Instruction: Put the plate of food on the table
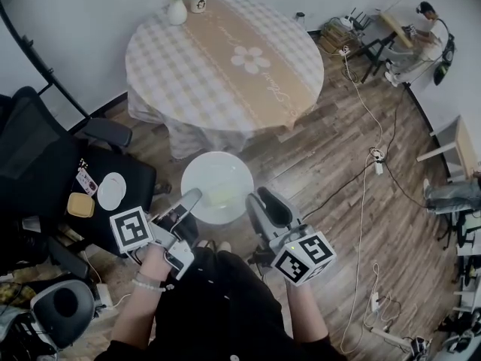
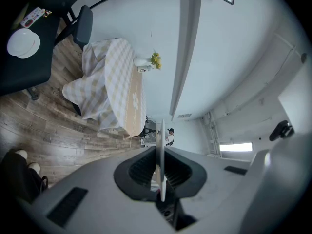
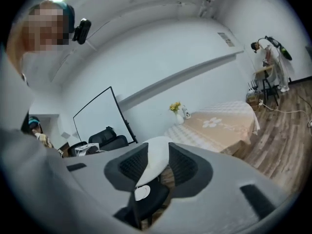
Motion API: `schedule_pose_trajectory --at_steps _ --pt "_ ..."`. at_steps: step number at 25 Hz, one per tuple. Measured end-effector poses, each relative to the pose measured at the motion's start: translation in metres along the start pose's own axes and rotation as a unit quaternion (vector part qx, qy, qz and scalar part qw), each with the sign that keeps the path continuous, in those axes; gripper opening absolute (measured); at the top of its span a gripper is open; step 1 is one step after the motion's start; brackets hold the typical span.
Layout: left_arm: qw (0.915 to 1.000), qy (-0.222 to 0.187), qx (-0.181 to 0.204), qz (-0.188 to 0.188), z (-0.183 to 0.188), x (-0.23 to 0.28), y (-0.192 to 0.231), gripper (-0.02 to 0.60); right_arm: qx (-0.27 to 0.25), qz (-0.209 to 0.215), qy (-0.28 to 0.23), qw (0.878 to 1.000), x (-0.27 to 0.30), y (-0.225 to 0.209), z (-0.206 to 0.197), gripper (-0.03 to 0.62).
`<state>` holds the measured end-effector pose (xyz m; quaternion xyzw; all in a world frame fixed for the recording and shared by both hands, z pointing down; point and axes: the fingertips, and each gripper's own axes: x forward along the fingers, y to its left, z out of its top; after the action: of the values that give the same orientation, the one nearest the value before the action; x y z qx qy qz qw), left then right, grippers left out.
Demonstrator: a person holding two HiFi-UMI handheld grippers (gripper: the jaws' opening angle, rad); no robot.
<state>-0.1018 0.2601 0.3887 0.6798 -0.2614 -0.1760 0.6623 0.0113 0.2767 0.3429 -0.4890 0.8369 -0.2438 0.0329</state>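
- the plate (image 1: 218, 176) of food is not on the tabletop (image 1: 169, 66) yet; it hangs over the wooden floor (image 1: 331, 156), well apart from the checked cloth.
- the left claw (image 1: 190, 198) is clamped on the plate's left rim and carries it.
- the right claw (image 1: 258, 201) stands apart, with the right rim between its jaws but seemingly unpinched.
- still to do: carry the plate across and set it down.

Plate (image 1: 217, 180), seemingly level, short of table (image 1: 225, 89).
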Motion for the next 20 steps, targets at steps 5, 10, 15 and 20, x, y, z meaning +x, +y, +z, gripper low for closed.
schedule_pose_trajectory --at_steps 5,10,15,20 --pt "1.0000 0.000 0.000 -0.002 0.005 0.001 0.000 0.020 0.074 0.004 0.014 0.997 0.010 -0.008 -0.014 0.129" --pt "0.9999 0.003 -0.002 -0.011 0.006 0.002 -0.004 0.019 0.139 0.024 0.014 0.990 0.015 -0.007 -0.021 0.133" --pt "0.9999 0.008 0.001 -0.015 0.007 0.002 -0.005 0.020 0.139 0.024 0.009 0.990 0.019 -0.003 -0.021 0.067" --pt "0.9997 0.014 0.000 -0.020 0.010 0.002 -0.007 0.018 0.145 0.022 -0.002 0.989 0.020 0.001 -0.019 0.064"
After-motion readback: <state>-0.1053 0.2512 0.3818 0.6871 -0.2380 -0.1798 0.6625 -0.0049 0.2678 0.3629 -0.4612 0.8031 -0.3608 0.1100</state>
